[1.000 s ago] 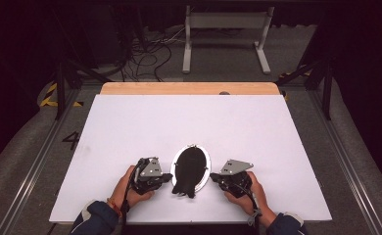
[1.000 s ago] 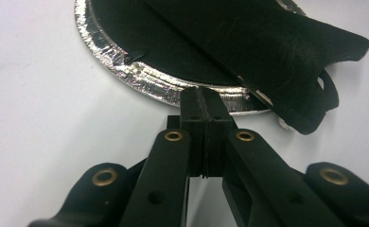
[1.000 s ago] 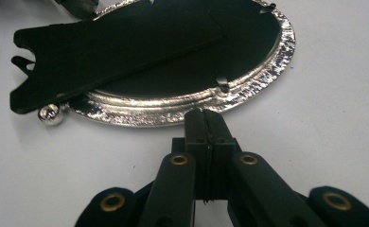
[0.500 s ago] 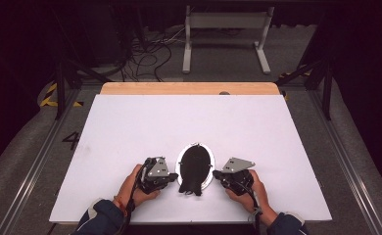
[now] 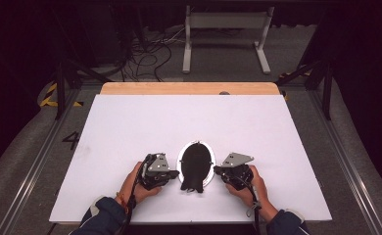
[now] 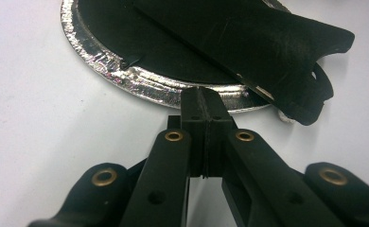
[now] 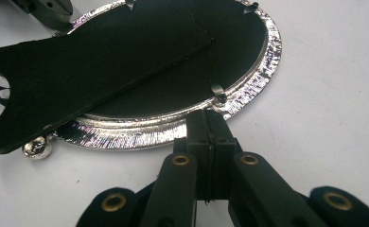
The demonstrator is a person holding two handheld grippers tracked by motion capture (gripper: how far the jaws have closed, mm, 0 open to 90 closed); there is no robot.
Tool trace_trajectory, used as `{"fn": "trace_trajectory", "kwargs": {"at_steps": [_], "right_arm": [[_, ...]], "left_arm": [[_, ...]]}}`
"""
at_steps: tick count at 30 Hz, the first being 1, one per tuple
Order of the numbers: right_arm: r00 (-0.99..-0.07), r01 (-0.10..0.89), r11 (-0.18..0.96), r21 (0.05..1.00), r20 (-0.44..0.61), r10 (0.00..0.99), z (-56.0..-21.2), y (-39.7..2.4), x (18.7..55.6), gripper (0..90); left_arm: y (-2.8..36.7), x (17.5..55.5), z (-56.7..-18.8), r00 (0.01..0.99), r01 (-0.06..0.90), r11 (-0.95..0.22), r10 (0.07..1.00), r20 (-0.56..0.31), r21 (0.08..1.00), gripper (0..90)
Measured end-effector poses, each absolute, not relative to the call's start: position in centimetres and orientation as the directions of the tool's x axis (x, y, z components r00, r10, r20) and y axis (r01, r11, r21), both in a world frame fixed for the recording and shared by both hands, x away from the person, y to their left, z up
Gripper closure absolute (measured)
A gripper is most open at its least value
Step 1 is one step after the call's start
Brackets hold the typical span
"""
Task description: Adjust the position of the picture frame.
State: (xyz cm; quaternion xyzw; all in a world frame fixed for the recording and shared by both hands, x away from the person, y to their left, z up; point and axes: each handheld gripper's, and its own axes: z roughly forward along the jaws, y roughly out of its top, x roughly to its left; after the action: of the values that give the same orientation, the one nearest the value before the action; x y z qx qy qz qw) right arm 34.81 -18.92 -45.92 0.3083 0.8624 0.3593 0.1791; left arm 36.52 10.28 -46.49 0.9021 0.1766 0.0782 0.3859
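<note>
Frame face-down (front hidden), black stand across its back.

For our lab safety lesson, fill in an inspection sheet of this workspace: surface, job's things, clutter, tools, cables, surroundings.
Surface: white table top, wooden strip at the far edge.
Job's things: oval silver picture frame lying face down, its black back stand folded over it.
Clutter: nothing seen.
Tools: left tool and right tool, both shut, tips at the frame's rim on opposite sides.
Cables: loose bundle on the floor beyond the table.
Surroundings: dark room, grey metal stand, yellow-black floor tape.
</note>
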Motion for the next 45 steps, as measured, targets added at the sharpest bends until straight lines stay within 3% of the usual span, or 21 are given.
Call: {"fn": "trace_trajectory", "kwargs": {"at_steps": [8,13,20,39,41,45], "right_arm": [[-0.722,0.425,0.541,0.726,-0.089,0.686,-45.8,-19.0,35.9,90.0],[-0.706,0.434,0.535,0.725,-0.095,0.702,-45.8,-19.0,36.5,90.0],[-0.684,0.446,0.523,0.727,-0.100,0.722,-45.8,-19.1,36.9,90.0],[-0.667,0.441,0.524,0.729,-0.124,0.734,-45.9,-19.5,37.6,90.0],[-0.658,0.450,0.509,0.733,-0.113,0.745,-45.9,-19.5,37.4,86.6],[-0.669,0.450,0.506,0.736,-0.097,0.737,-45.3,-20.0,37.0,86.1]], "left_arm": [[9.7,37.4,-46.3,0.919,0.280,-0.641,0.394,-0.007,0.715,90.0],[9.0,37.8,-46.0,0.922,0.247,-0.683,0.384,0.050,0.687,90.0],[8.8,38.7,-46.1,0.919,0.266,-0.659,0.393,0.020,0.703,90.0],[8.1,39.2,-46.1,0.910,0.261,-0.659,0.411,0.048,0.705,90.0],[7.8,39.0,-46.0,0.908,0.255,-0.667,0.415,0.065,0.700,89.7],[8.2,38.8,-45.8,0.905,0.248,-0.661,0.418,0.073,0.708,81.5]]}}
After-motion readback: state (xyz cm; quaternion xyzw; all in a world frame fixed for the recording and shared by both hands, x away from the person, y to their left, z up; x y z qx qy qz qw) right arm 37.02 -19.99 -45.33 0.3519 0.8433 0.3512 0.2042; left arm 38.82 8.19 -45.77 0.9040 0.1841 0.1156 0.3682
